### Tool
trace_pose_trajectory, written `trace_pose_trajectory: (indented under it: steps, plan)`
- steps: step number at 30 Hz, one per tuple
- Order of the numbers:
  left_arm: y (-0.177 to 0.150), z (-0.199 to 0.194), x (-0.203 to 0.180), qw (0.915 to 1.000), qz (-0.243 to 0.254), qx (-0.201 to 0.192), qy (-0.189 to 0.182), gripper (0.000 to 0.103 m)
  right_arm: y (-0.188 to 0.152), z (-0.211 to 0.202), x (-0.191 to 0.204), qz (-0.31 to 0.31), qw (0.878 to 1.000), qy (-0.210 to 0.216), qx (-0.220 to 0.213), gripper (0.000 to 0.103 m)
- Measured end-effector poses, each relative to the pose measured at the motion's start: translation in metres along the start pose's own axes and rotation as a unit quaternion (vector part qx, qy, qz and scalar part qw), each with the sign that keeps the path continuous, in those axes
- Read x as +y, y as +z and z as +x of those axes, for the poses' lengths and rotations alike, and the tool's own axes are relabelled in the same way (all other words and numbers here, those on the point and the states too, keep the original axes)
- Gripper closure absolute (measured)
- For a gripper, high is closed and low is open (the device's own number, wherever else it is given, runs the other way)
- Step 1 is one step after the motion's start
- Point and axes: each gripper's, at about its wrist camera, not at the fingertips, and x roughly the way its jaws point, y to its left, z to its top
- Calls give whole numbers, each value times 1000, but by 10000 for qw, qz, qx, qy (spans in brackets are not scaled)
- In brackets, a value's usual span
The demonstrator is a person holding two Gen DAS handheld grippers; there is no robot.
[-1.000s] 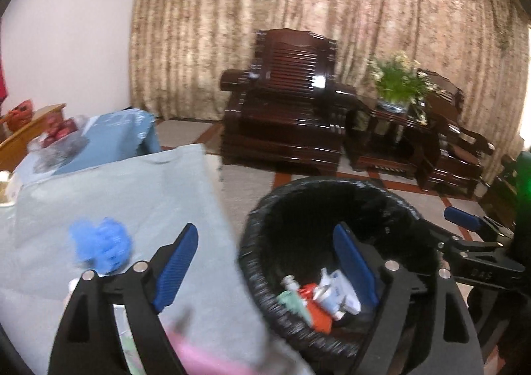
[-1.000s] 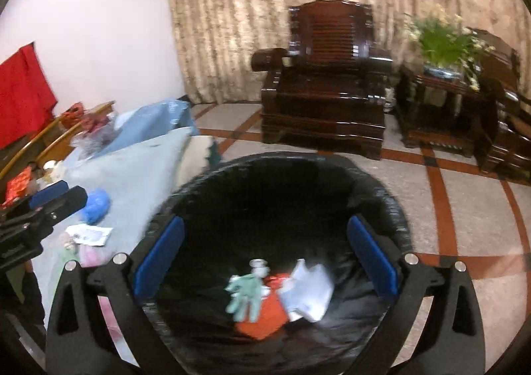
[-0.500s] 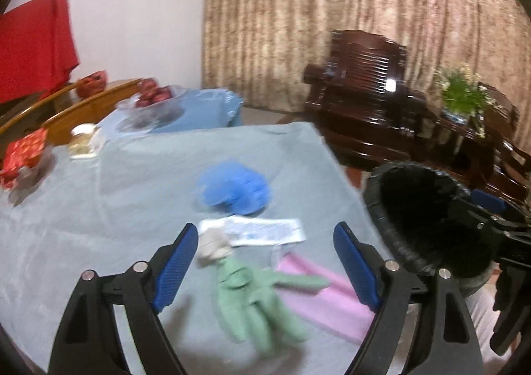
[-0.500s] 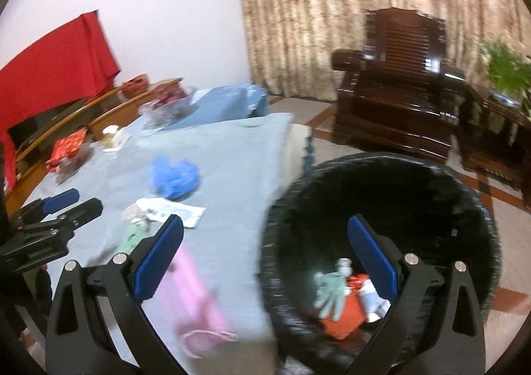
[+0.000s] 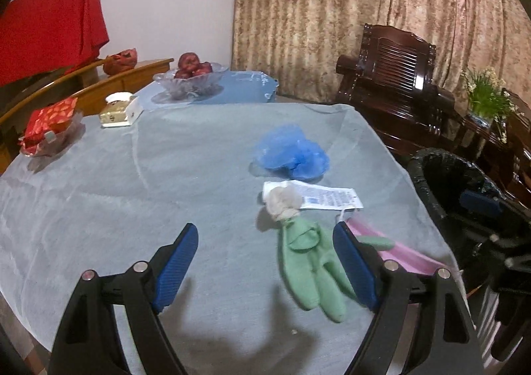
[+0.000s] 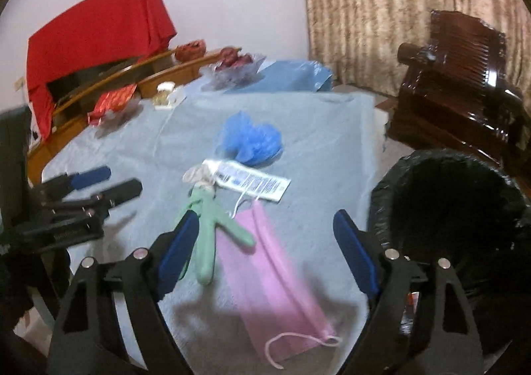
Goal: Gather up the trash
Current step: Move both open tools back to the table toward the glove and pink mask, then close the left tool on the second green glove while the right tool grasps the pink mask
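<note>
A green glove (image 5: 312, 270) with a grey cuff lies on the grey tablecloth (image 5: 166, 182), beside a pink face mask (image 6: 272, 278), a white printed wrapper (image 5: 327, 199) and a crumpled blue cap (image 5: 292, 152). A black-lined trash bin (image 6: 444, 195) stands off the table's right edge. My left gripper (image 5: 265, 262) is open and empty just above the cloth, left of the glove. My right gripper (image 6: 262, 252) is open and empty over the mask (image 5: 398, 252) and glove (image 6: 209, 225).
A glass fruit bowl (image 5: 189, 79), a small box (image 5: 117, 109) and a red packet (image 5: 49, 126) sit at the table's far side. Dark wooden armchairs (image 5: 398, 82) and a plant (image 5: 488, 99) stand right, behind the bin (image 5: 448, 182).
Both grippers swung left from over the bin to over the table. The trash on the cloth has come into full view; both stay open.
</note>
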Motion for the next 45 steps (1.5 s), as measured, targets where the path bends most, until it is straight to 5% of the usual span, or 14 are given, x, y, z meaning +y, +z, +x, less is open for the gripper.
trace_pose_trajectory:
  steps: [12, 24, 33, 36, 38, 45]
  plan:
    - [-12, 11, 10, 9998, -106, 177, 43, 24, -29, 47, -1, -231, 9971, 69, 717, 39]
    - [-16, 43, -14, 9989, 2, 421, -193, 26, -32, 42, -6, -326, 9968, 72, 723, 39]
    - [-35, 72, -15, 9942, -148, 961, -450, 45, -37, 44, -10, -261, 9966, 69, 775, 39]
    - [-36, 75, -16, 9925, -133, 1030, -647, 59, -37, 45, -10, -251, 9965, 65, 792, 39]
    - [-36, 74, -21, 9906, -83, 1070, -848, 78, -38, 45, -10, -254, 9965, 68, 789, 39]
    - [-34, 67, -22, 9913, -108, 979, -869, 90, -38, 46, -11, -271, 9965, 65, 783, 39]
